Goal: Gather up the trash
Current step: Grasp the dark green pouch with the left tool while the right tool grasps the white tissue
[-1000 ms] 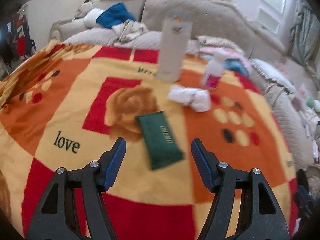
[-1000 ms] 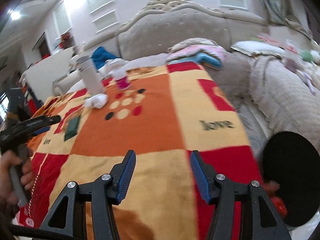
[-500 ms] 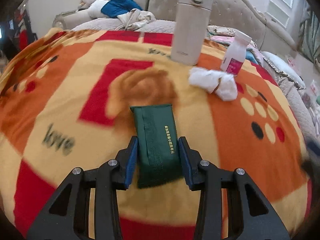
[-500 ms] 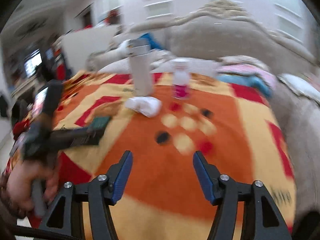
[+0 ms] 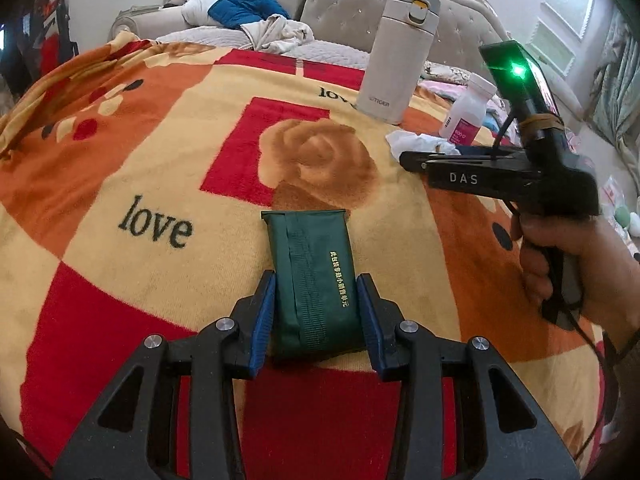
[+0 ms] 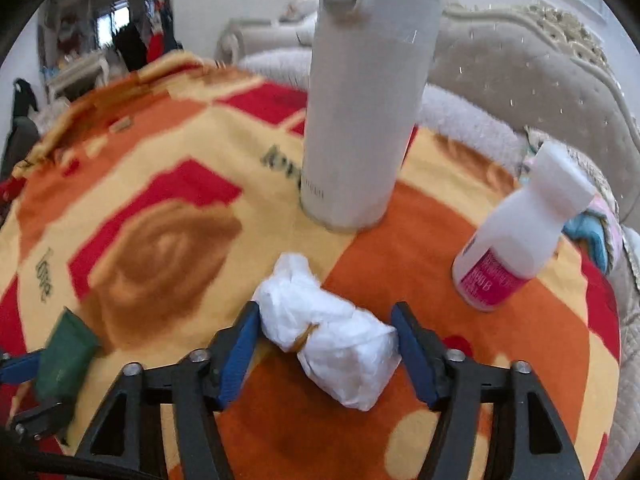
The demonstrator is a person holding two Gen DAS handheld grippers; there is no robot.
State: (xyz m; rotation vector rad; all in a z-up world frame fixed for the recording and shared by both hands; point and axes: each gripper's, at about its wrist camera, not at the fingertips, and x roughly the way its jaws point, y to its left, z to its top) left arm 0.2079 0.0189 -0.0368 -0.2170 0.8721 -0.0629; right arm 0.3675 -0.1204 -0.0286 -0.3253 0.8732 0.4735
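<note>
While on blanket (image 5: 120, 160):
Left gripper (image 5: 316, 316): pinching green tissue pack (image 5: 316, 276).
Right gripper (image 6: 324, 348): jaws closing, straddling white wad (image 6: 332, 344), right pad apart.

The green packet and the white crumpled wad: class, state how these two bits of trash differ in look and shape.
The green packet is flat, rectangular and dark with gold print; the white crumpled wad is lumpy, irregular and bound by a rubber band. The packet sits between the left gripper pads; the wad lies between the right gripper pads. Both rest on the patterned blanket.
</note>
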